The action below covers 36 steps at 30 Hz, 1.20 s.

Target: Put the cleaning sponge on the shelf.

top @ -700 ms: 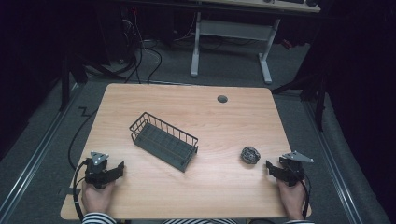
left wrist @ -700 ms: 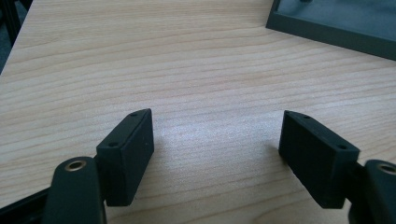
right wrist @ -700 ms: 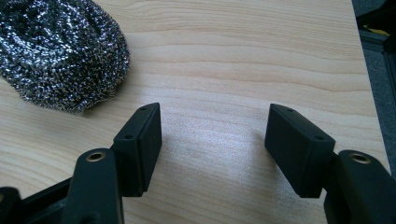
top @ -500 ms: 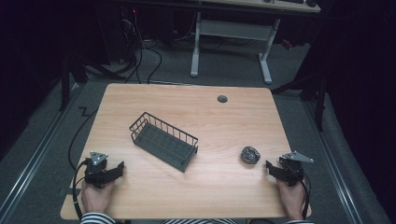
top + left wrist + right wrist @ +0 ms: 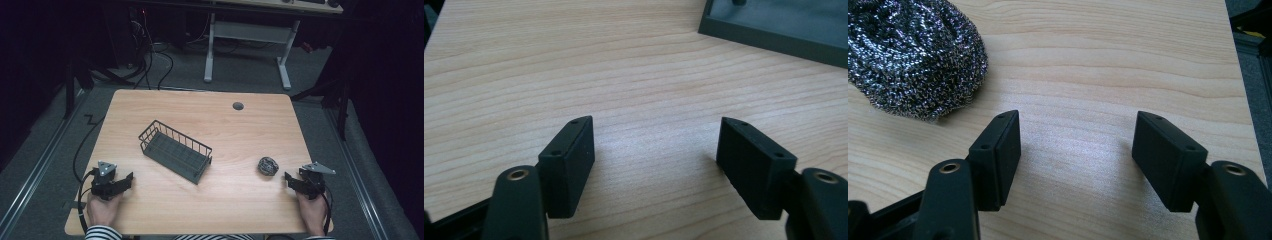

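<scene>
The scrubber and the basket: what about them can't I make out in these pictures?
- Scrubber: in the right gripper view the top and left edges cut it off; in the high view it is too small for detail.
- Basket: the left gripper view's top edge cuts it to one corner.

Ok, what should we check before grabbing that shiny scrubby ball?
1. Right gripper jaws open with nothing between them: ok.
2. Scrubby ball lined up between those jaws: not ok; in the right gripper view it sits up and to the left of them.
3. Bare table between the right gripper and the ball: ok.
4. Left gripper open and holding nothing: ok.
5. Basket upright, apart from the ball: ok.
6. Anything inside the basket: cannot tell for sure; it looks empty from the high view.
</scene>
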Tool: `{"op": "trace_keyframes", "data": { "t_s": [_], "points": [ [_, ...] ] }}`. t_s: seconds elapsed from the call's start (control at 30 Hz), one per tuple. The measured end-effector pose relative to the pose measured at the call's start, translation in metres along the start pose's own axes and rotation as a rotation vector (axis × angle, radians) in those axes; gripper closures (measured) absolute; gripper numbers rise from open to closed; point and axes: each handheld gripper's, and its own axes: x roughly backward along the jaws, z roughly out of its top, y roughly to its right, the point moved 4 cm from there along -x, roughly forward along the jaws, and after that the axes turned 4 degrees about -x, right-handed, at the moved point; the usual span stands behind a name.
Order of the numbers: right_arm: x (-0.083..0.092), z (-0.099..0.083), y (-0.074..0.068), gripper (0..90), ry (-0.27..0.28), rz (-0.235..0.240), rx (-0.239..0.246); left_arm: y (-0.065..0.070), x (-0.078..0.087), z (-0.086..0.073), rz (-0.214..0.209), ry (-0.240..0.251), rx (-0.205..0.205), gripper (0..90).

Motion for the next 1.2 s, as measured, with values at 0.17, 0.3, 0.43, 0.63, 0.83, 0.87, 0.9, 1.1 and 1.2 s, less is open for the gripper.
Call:
{"op": "trace_keyframes", "data": {
  "t_s": [0.17, 0.3, 0.43, 0.63, 0.83, 0.87, 0.9, 1.1, 1.2],
  "points": [
    [0.000, 0.000, 0.000, 36.4, 0.000, 0.000, 0.000, 0.006, 0.000, 0.004, -0.041, -0.009, -0.006, 30.3],
    [0.000, 0.000, 0.000, 36.4, 0.001, 0.002, 0.003, 0.014, 0.002, 0.011, -0.076, -0.004, -0.024, 27.0],
    [0.000, 0.000, 0.000, 36.4, 0.002, 0.004, 0.003, 0.019, 0.002, 0.016, -0.094, -0.013, -0.041, 25.0],
    [0.000, 0.000, 0.000, 36.3, 0.002, 0.004, 0.004, 0.023, 0.002, 0.026, -0.119, -0.015, -0.052, 21.1],
    [0.000, 0.000, -0.001, 36.3, 0.002, 0.004, 0.004, 0.022, 0.002, 0.043, -0.122, -0.011, -0.067, 21.8],
    [0.000, 0.000, -0.001, 36.3, 0.002, 0.004, 0.004, 0.022, 0.002, 0.043, -0.122, -0.011, -0.067, 22.0],
    [0.000, 0.000, -0.001, 36.3, 0.002, 0.005, 0.004, 0.021, 0.000, 0.048, -0.120, -0.015, -0.081, 22.4],
    [0.000, 0.000, -0.001, 36.3, 0.002, 0.005, 0.004, 0.021, -0.006, 0.065, -0.121, -0.018, -0.110, 24.1],
    [0.000, 0.000, -0.001, 36.3, 0.002, 0.005, 0.005, 0.022, -0.009, 0.071, -0.125, -0.020, -0.121, 24.1]
  ]
}}
